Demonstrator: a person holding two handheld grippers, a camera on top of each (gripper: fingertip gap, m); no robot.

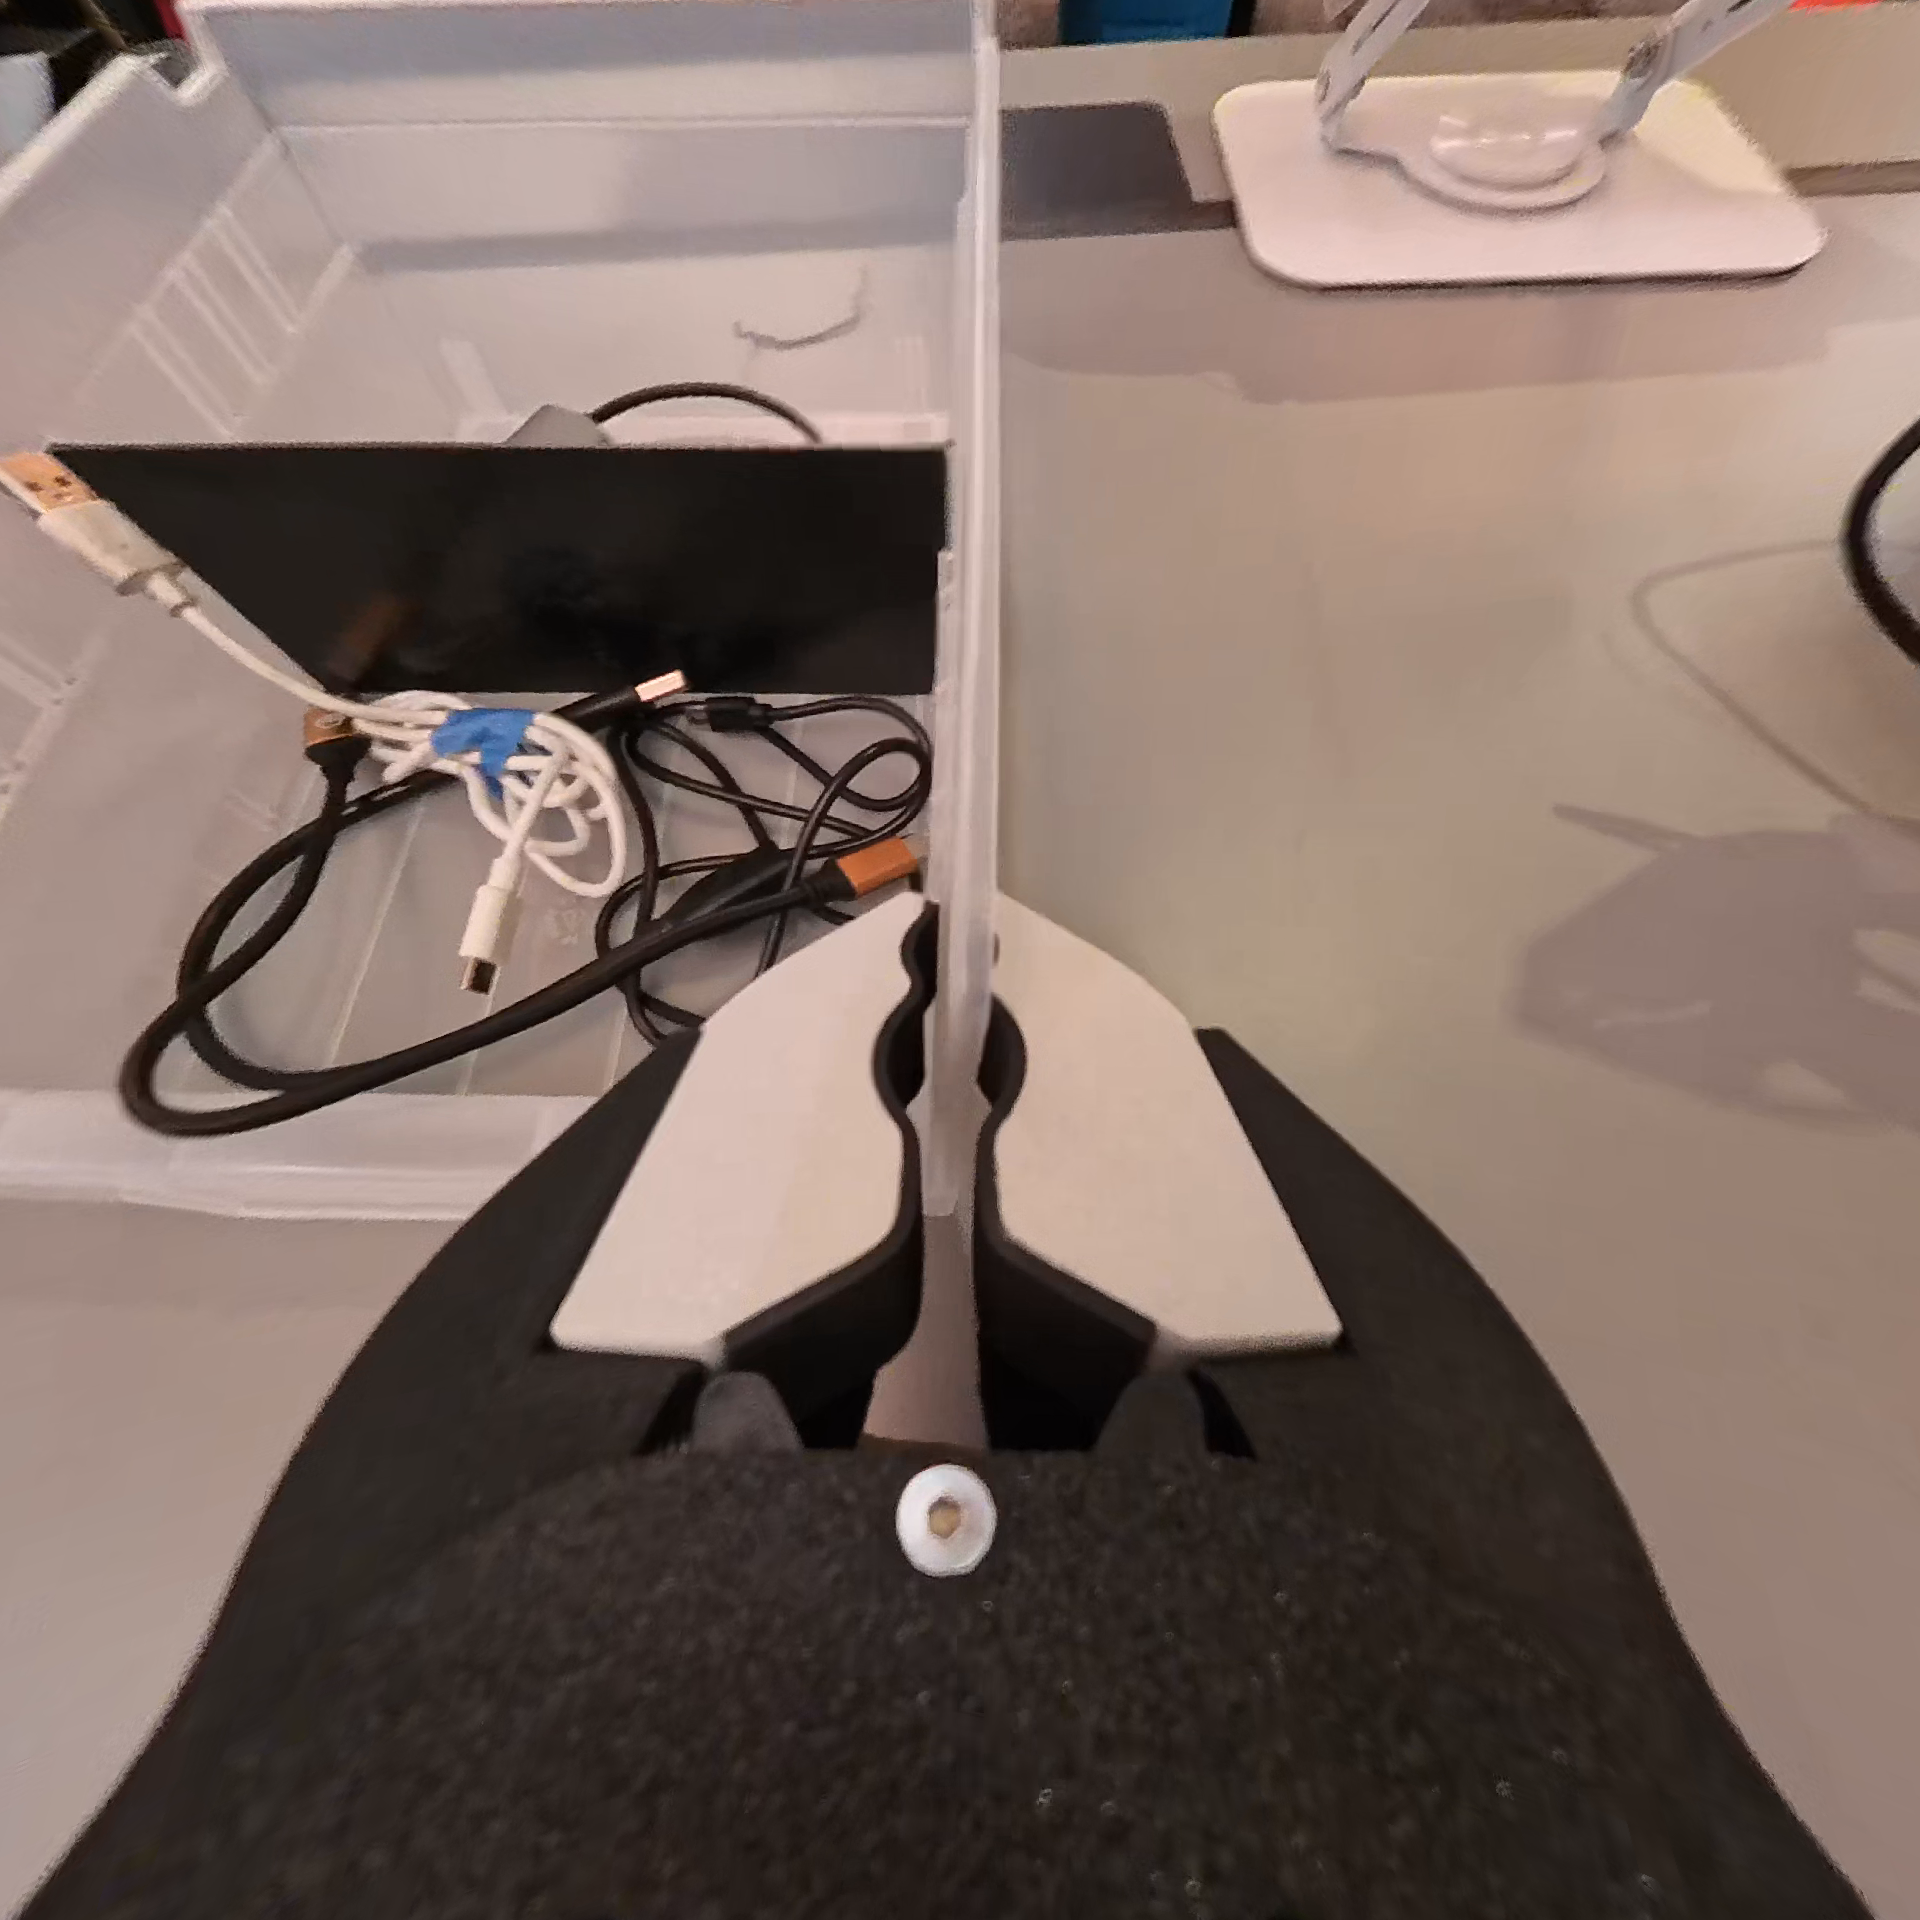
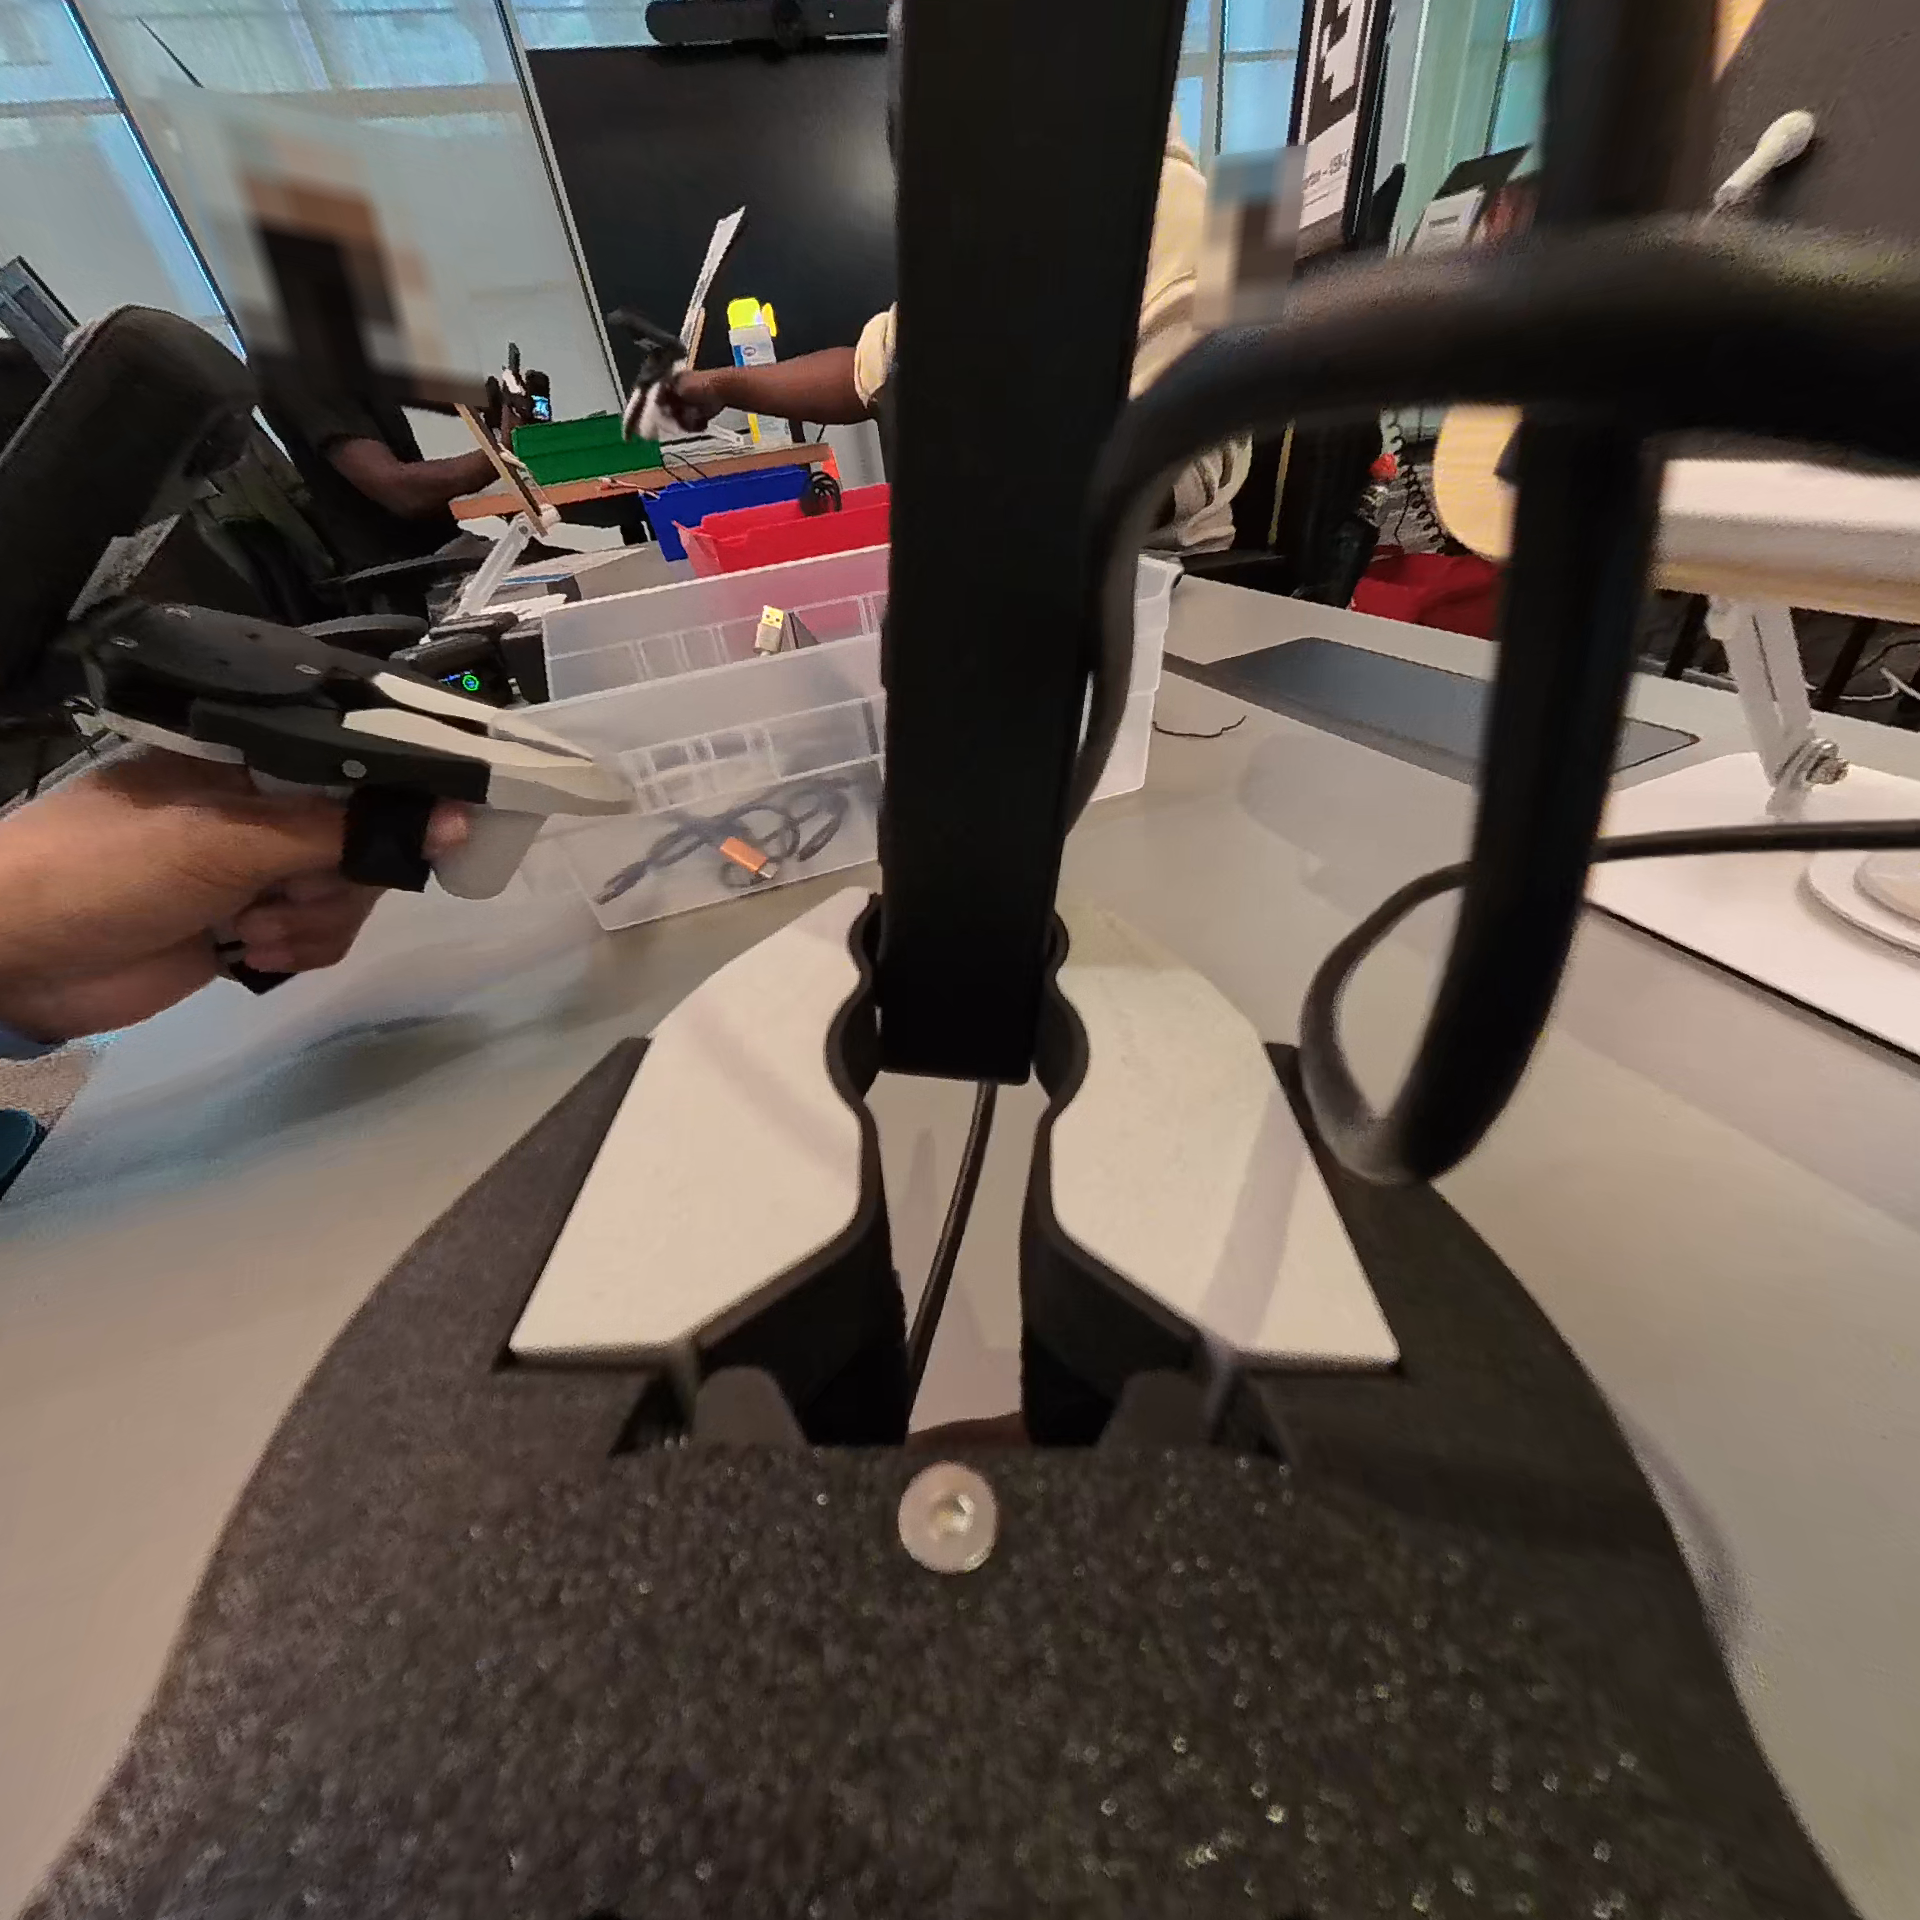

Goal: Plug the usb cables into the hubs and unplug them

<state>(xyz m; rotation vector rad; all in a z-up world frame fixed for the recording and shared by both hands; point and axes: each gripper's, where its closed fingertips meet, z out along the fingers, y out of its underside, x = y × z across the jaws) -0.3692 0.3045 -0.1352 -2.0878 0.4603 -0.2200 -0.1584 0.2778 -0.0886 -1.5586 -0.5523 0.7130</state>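
Observation:
My left gripper (image 1: 958,935) is shut on the right wall of a clear plastic bin (image 1: 977,520) near its front corner. Inside the bin lie a white USB cable bundle (image 1: 520,769) bound with blue tape, tangled black cables (image 1: 416,1039) with a copper-coloured plug (image 1: 878,862), and a black divider panel (image 1: 520,561). My right gripper (image 2: 961,935) is shut on a long black hub (image 2: 1008,520) and holds it upright above the table. Its thick black cable (image 2: 1538,831) loops down on the right. The left gripper (image 2: 613,764) and bin (image 2: 707,623) also show there.
A white stand base (image 1: 1507,187) sits on the grey table at the back right, and also shows in the right wrist view (image 2: 1766,883). A dark mat (image 2: 1403,696) lies beyond. Red (image 2: 790,530), blue and green bins and people at another table are farther back.

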